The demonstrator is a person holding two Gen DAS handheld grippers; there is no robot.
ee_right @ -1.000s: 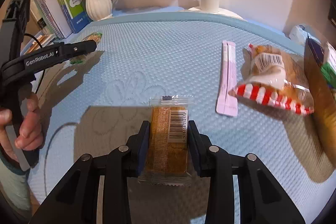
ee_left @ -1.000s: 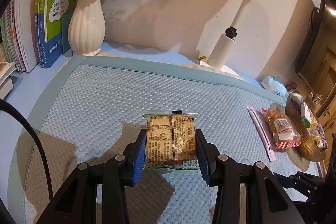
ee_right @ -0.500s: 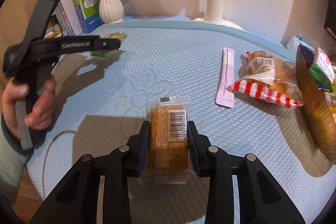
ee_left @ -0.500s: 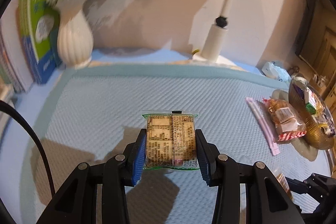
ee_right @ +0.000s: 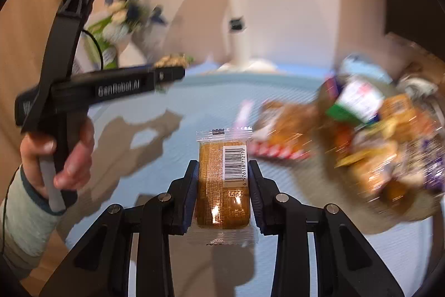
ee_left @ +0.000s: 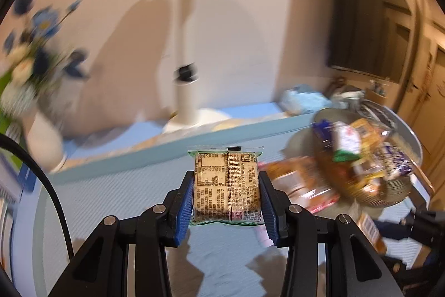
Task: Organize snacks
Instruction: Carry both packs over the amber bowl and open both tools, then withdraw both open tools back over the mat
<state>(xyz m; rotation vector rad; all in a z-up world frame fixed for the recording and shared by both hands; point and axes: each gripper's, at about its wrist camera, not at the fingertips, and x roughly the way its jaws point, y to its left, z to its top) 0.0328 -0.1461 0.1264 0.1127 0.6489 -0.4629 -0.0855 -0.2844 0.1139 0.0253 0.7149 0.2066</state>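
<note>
On my left wrist view, the left gripper (ee_left: 226, 192) is clenched on a green-edged snack pack (ee_left: 227, 185), its back panel covered in small print; I can pick out "GB/T 20980" and a nutrition table, the rest too fine to read. The pack hangs above the blue mat (ee_left: 111, 196). Right of the pack, the snack basket (ee_left: 361, 166) and a red-striped bag (ee_left: 303, 185) beside it are smeared by blur, so no label there is legible. Left of the pack, the vase of flowers (ee_left: 36, 91) is blurred too and cut by the frame edge.

On my right wrist view, the right gripper (ee_right: 224, 185) grips a clear-wrapped brown cake bar (ee_right: 222, 185) lengthwise; its barcode reads "6 976118 712170". Left of the bar, a hand (ee_right: 59, 155) holds the left gripper (ee_right: 172, 68), whose side says "GenRobot.AI", with its pack only partly showing at the tip. Right of the bar, the snack basket (ee_right: 383, 146) is a blur of wrappers.
</note>
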